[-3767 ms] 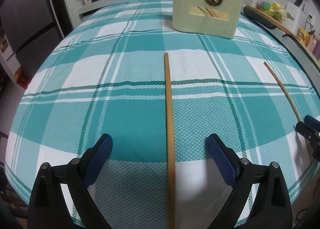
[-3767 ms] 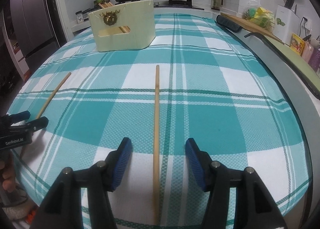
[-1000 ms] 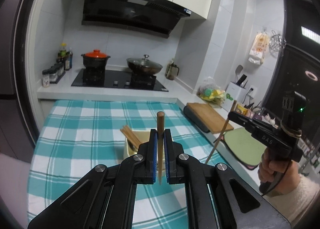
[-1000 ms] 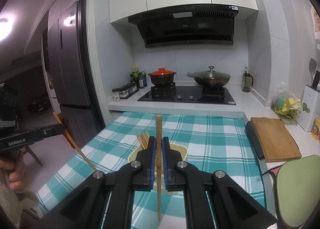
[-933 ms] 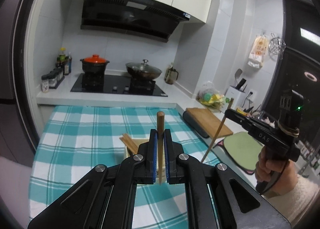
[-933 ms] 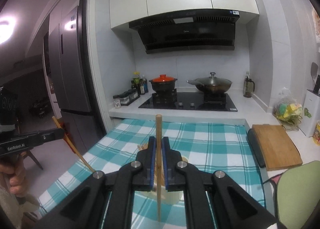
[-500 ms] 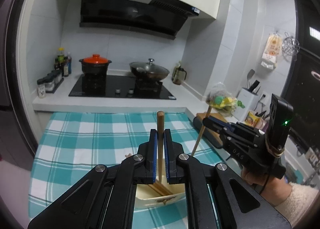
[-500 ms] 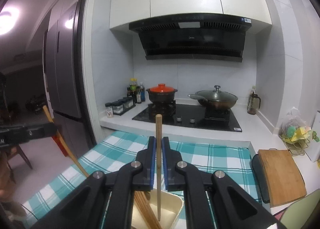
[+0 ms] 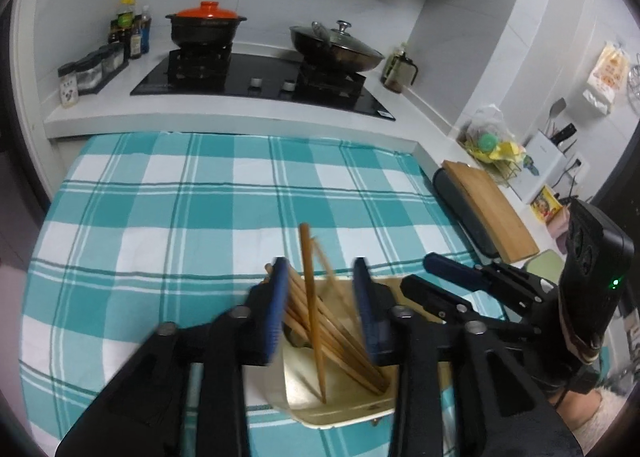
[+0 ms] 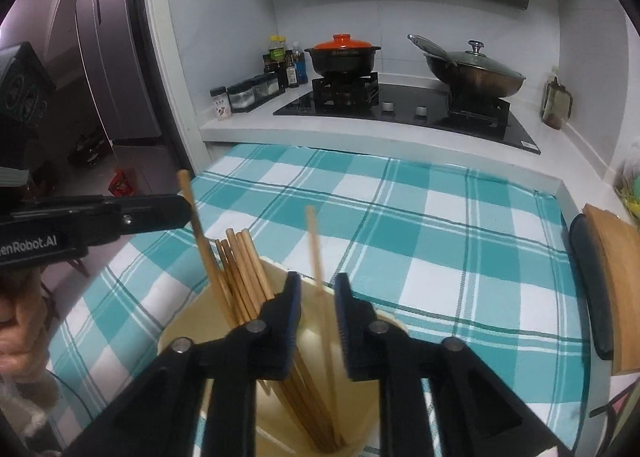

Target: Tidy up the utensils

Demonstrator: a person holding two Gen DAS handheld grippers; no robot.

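Two hand-held grippers (image 9: 320, 305) (image 10: 316, 313), one holder (image 9: 344, 413)

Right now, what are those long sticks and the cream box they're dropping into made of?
The chopsticks look like bare wood or bamboo: matte tan-brown, no shine. The cream holder seems smooth with a soft sheen and rounded rim, so probably plastic, though painted wood is possible. The checked tablecloth is woven fabric; its weave texture shows.

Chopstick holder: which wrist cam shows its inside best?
Left wrist: it looks down into the chopstick holder, showing the floor, near rim and where the chopsticks rest. Right wrist shows only the holder's back wall and rim; its own jaws hide the bottom.
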